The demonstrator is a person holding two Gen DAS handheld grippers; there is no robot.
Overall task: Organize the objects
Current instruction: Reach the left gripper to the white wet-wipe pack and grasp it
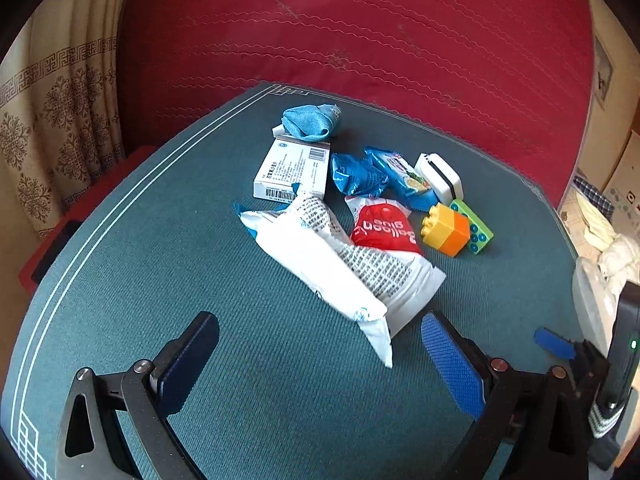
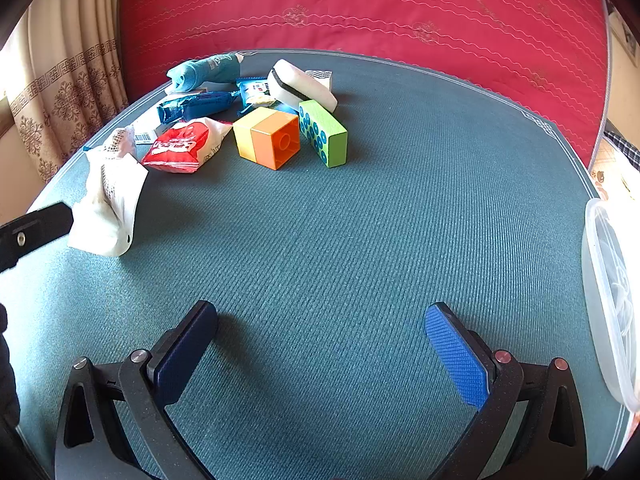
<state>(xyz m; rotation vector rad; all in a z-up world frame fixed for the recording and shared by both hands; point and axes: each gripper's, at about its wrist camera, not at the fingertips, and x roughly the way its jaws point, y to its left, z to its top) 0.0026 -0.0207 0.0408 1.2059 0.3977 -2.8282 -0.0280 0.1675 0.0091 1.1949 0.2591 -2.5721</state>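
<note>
Your objects lie in one loose heap on the teal surface (image 2: 360,216), toward its far left part, unsorted; the heap suggests nothing has yet been put away. Nearest your left gripper (image 1: 320,360) is the white pouch (image 1: 332,276), crumpled, printed with dense black text, one sealed corner reaching just between the left fingers (image 1: 452,368) without touching them. Judged from this, the pouch is the likely first pick, since it lies foremost and partly covers its neighbours. Its far end rests against the white box (image 1: 288,170), which shows barcodes, and its side overlaps the red sachet (image 1: 382,228), marked in white lettering. Beyond these lie two blue wrappers (image 1: 358,174), shiny and creased, then a bunched blue cloth (image 1: 310,122) at the far edge. To the right stand the yellow-orange block (image 2: 267,136) and the green block (image 2: 323,134), dotted blue, touching side by side; a white eraser (image 2: 302,86) with a dark band leans behind them.

Both pairs of fingers stand wide apart and hold nothing. Your right gripper (image 2: 320,360) hovers over bare surface, well apart from the heap. A clear tub (image 2: 612,300) sits at the right edge, near that gripper; it is probably the destination, which would explain why the right side is kept free. A red mattress (image 2: 360,12) stands behind
</note>
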